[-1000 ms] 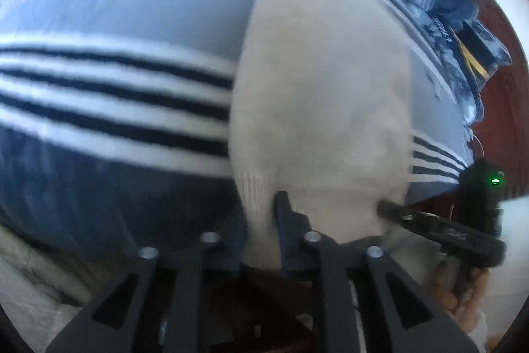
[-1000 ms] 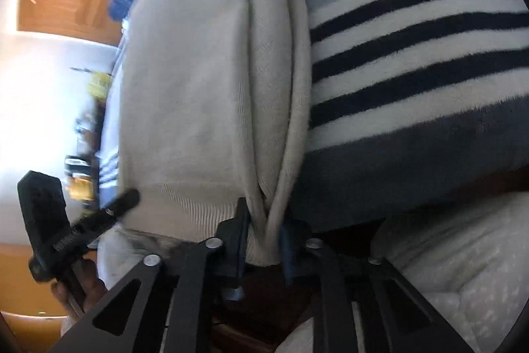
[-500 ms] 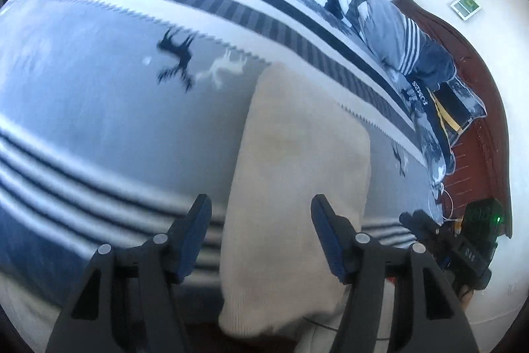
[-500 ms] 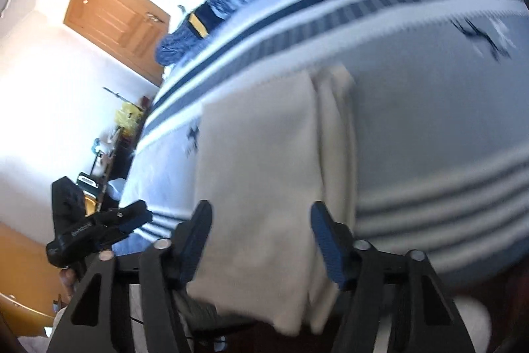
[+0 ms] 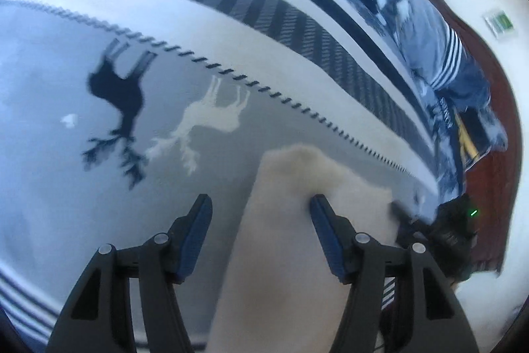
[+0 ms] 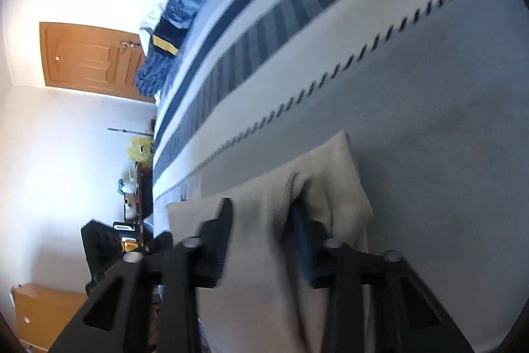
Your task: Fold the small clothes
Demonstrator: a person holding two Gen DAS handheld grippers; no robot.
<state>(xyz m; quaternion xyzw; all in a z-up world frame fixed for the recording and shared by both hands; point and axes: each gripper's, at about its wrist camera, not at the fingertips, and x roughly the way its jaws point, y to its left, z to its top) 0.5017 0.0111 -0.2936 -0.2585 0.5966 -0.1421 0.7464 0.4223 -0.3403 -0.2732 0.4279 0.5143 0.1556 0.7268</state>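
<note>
A cream knitted garment (image 5: 284, 237) lies folded in a long strip on the grey and blue striped bedspread (image 5: 99, 154). My left gripper (image 5: 259, 207) is open just above the garment's left side near its far end. In the right wrist view the same garment (image 6: 264, 253) lies under my right gripper (image 6: 261, 210), which is open with its fingers astride the cloth and a raised fold (image 6: 334, 181) beside the right finger. The other gripper shows at the right edge of the left wrist view (image 5: 443, 230).
Deer patterns (image 5: 122, 98) mark the bedspread. Blue pillows and bedding (image 5: 439, 55) are piled at the head of the bed by a dark wooden headboard (image 5: 496, 128). A wooden door (image 6: 89, 58) and cluttered shelves (image 6: 135, 187) stand left of the bed.
Both grippers let go of the garment's near hem, opened, and moved forward along it toward its far end. The garment now lies flat on the bed.
</note>
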